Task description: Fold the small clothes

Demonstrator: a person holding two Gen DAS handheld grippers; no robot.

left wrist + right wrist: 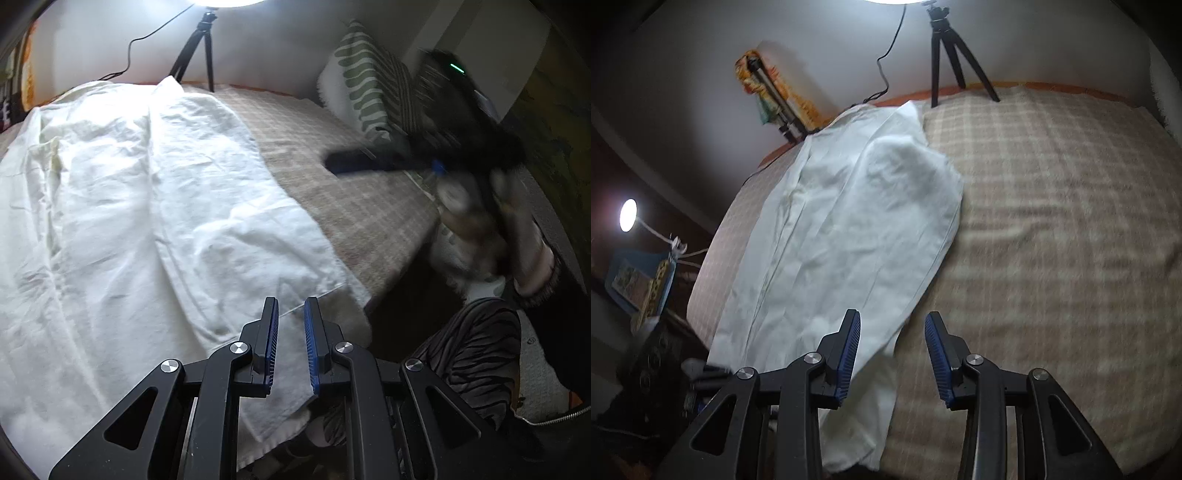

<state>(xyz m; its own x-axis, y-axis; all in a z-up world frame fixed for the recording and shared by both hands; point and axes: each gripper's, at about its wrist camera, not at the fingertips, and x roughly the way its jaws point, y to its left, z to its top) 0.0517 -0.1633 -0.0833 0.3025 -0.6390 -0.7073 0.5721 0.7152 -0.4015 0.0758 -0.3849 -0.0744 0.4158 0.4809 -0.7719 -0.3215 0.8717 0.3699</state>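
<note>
A white garment (147, 203) lies spread lengthwise on a plaid blanket (351, 192), its right side folded over the middle. My left gripper (291, 321) hovers over the garment's near right corner. Its jaws stand a narrow gap apart, and the cloth lies below them, not pinched. In the right wrist view the same garment (849, 229) stretches away on the blanket (1052, 221). My right gripper (892, 332) is open over the garment's near right edge with nothing between its fingers. The left wrist view shows it as a dark blur (343, 162) above the blanket.
A small black tripod (956, 55) stands at the far edge of the bed by the wall. A green-patterned pillow (365, 81) leans at the back right. A person's striped trouser leg (472, 350) is by the bed's near edge. A lamp (628, 214) glows at the left.
</note>
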